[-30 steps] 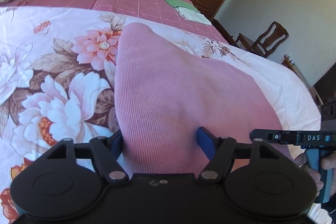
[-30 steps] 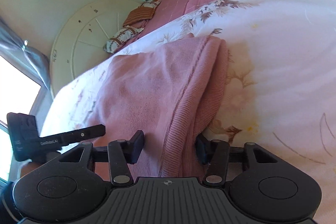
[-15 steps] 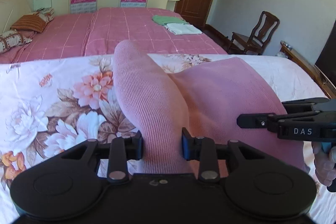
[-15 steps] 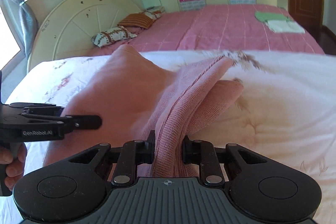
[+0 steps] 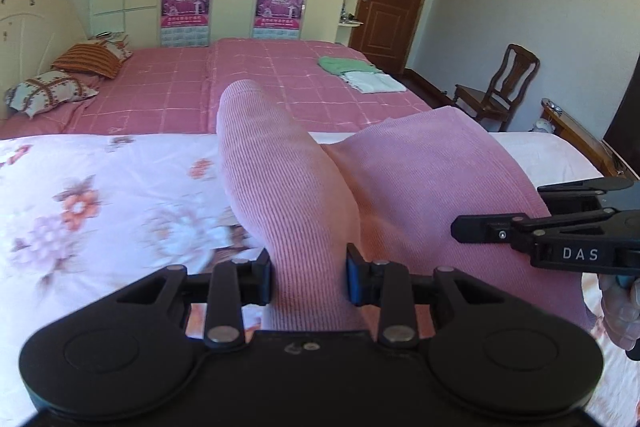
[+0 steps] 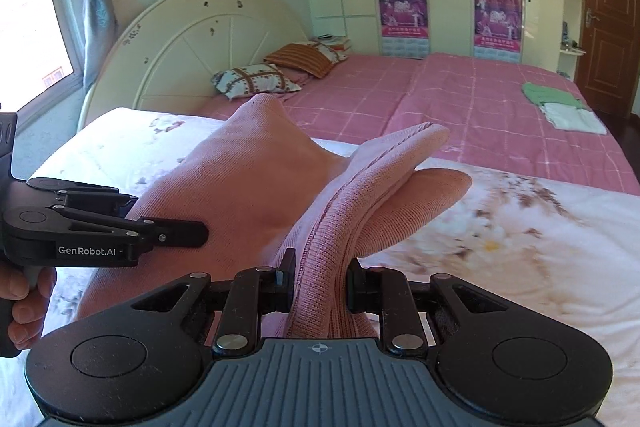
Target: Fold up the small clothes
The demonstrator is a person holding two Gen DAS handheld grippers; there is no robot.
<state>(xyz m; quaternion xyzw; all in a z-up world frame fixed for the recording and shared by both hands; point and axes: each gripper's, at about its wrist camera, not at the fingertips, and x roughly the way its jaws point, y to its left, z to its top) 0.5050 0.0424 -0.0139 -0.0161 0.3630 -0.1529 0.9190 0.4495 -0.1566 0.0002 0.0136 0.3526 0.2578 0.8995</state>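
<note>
1. Both claws are clamped on the pink knit garment: the left gripper pinches a bunched fold, the right gripper the ribbed hem.
2. The garment rises ahead of each claw, off the floral quilt below (edges look taut).
3. Step: carrying the edge over. Next, I judge, both hands must travel together and lay it flat.
</note>
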